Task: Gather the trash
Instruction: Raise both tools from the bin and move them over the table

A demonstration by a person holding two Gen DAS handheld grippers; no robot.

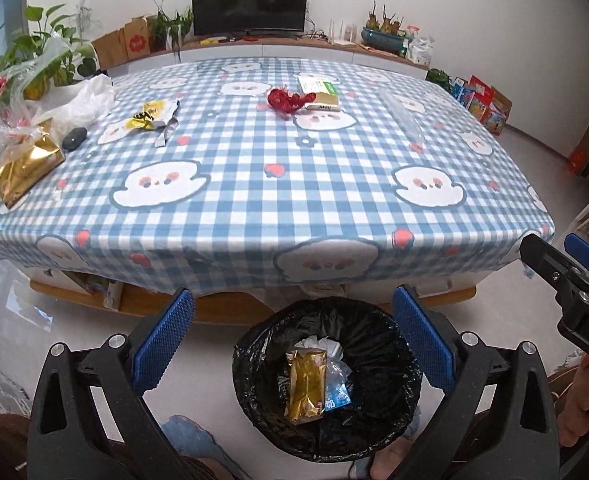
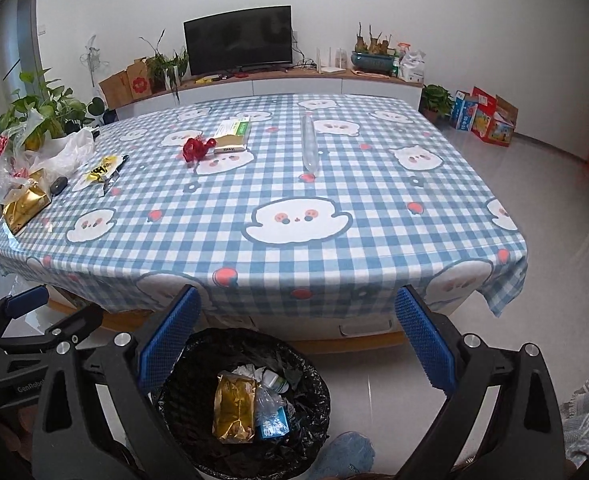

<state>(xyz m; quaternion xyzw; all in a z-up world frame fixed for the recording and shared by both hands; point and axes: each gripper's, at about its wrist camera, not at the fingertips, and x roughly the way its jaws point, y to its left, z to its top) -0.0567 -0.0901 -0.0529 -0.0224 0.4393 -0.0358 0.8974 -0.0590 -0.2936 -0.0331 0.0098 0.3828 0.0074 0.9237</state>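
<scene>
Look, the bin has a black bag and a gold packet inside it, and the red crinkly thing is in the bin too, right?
Not quite. The bin does have a black bag and a gold packet in it, but the red crinkly thing is on the checked tablecloth, next to a flat box. The left wrist view shows this, and so does the right.

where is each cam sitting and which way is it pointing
Left wrist: on the left gripper, above the bin, facing the table and TV; its open blue fingers show, with the right gripper at the right edge.
Right wrist: on the right gripper, slightly further right, same heading; open fingers, with the left gripper at the left edge.
Shared: bin, gold wrapper, table, red scrap.
</scene>
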